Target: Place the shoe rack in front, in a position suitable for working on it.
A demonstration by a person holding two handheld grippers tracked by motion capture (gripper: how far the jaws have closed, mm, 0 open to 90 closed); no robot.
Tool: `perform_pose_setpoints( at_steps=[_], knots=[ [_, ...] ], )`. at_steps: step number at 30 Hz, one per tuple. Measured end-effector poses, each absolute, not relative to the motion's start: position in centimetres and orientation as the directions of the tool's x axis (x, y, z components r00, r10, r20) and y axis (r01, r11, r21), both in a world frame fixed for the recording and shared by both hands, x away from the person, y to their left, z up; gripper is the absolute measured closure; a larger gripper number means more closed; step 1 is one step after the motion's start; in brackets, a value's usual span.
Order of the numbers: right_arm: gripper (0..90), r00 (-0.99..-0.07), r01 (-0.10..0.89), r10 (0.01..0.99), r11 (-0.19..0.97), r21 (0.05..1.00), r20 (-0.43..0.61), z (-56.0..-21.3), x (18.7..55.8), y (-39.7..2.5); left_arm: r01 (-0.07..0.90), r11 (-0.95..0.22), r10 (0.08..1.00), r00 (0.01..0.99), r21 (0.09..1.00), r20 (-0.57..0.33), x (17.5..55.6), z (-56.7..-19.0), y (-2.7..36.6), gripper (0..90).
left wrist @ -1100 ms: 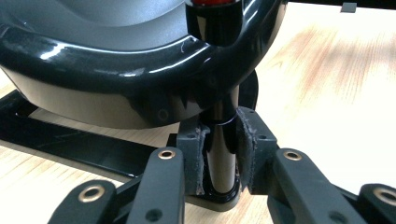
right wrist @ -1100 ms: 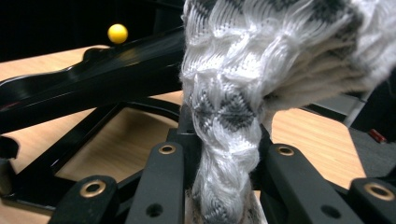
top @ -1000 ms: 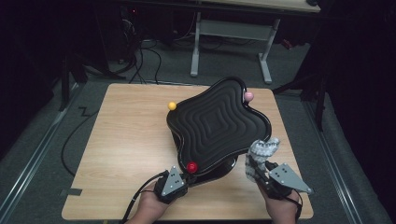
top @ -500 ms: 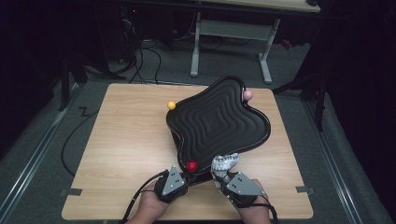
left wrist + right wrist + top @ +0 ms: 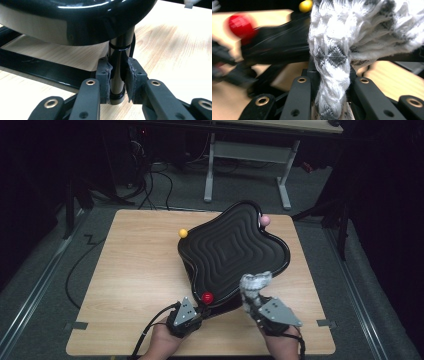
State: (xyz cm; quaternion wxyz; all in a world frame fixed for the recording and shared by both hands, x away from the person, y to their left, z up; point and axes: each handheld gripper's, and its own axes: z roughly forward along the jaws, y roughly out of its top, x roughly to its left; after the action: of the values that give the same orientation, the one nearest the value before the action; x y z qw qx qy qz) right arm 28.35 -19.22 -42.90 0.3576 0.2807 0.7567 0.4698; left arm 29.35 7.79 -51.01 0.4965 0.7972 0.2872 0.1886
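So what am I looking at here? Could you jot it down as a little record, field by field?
Setting: wooden table
Main object: black wavy tray on a stand, tilted
Left gripper: shut on black post beneath the tray's rim
Right gripper: shut on white-and-grey cloth, at the tray's near edge
Knobs at the tray's corners: red ball, yellow ball, pink ball
Likely activity: wiping the tray, one gripper steadying it

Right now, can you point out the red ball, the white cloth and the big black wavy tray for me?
red ball (image 5: 207,297), high view, on its top.
white cloth (image 5: 254,284), high view, on the bunched upper end.
black wavy tray (image 5: 227,247), high view, on its ridged centre.
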Motion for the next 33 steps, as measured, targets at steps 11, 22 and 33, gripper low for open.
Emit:
perform_pose_setpoints(
  at_steps=[11,22,33],
  knots=[
    [78.3,-0.773,0.070,0.570,0.513,0.856,-0.278,-46.5,26.9,-13.1,0.279,-0.333,0.659,0.752,0.901,0.011,29.5,-51.0,7.9,74.5],
    [77.7,-0.729,0.079,0.612,0.519,0.851,-0.306,-45.9,27.2,-14.6,0.281,-0.342,0.658,0.753,0.897,0.015,29.5,-50.9,7.9,74.5],
    [77.8,-0.471,0.074,0.838,0.348,0.935,-0.275,-41.2,29.5,-22.5,0.278,-0.361,0.645,0.764,0.890,0.023,28.9,-50.8,7.9,74.4]
  ],
)
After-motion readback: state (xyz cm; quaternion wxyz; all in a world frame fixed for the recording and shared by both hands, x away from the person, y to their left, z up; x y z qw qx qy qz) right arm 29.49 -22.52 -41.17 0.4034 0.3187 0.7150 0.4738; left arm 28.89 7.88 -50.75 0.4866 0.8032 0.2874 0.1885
